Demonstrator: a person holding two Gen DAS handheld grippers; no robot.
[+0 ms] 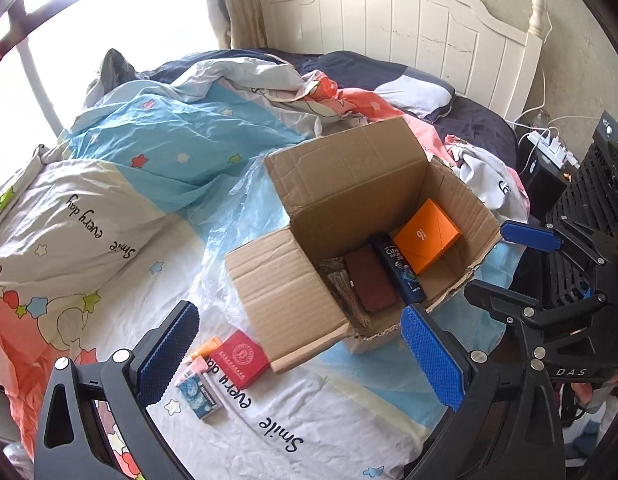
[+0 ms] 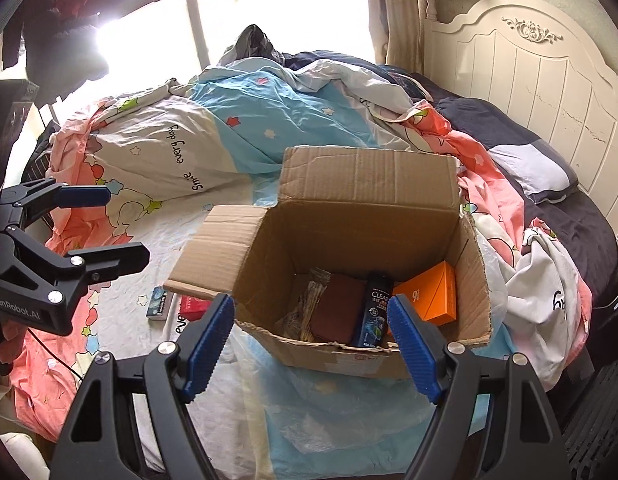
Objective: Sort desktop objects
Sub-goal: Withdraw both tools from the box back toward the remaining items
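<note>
- Red, flat and squarish, the red box (image 1: 240,358) lies on the bedsheet (image 1: 269,432) just outside the cardboard box (image 1: 293,280), tucked against its folded-down flap; it is low between my left gripper (image 1: 297,356)'s two blue pads, nearer the left-hand one.
- Beside it lie a blue patterned packet (image 1: 201,398), an orange tube (image 1: 207,348) and a small pink item (image 1: 198,366), all close together, some touching.
- My left gripper is wide open and carries nothing; it looks steeply down on this group, so I judge it the nearer hand for any of them.
- My right gripper (image 2: 311,342) is also wide open and empty, aimed at the carton's near wall; from its view the loose items sit off to the left, with the red box mostly hidden behind the flap.
- Blue packet's long axis runs from near-right to far-left in the left view, roughly crosswise to the pad gap, so I would expect to close on its narrow width.
- Inside the carton already: an orange box (image 1: 427,236), a dark shampoo bottle (image 1: 401,272) lying with its cap toward the far wall, and a brown pouch (image 1: 369,286), side by side.
</note>
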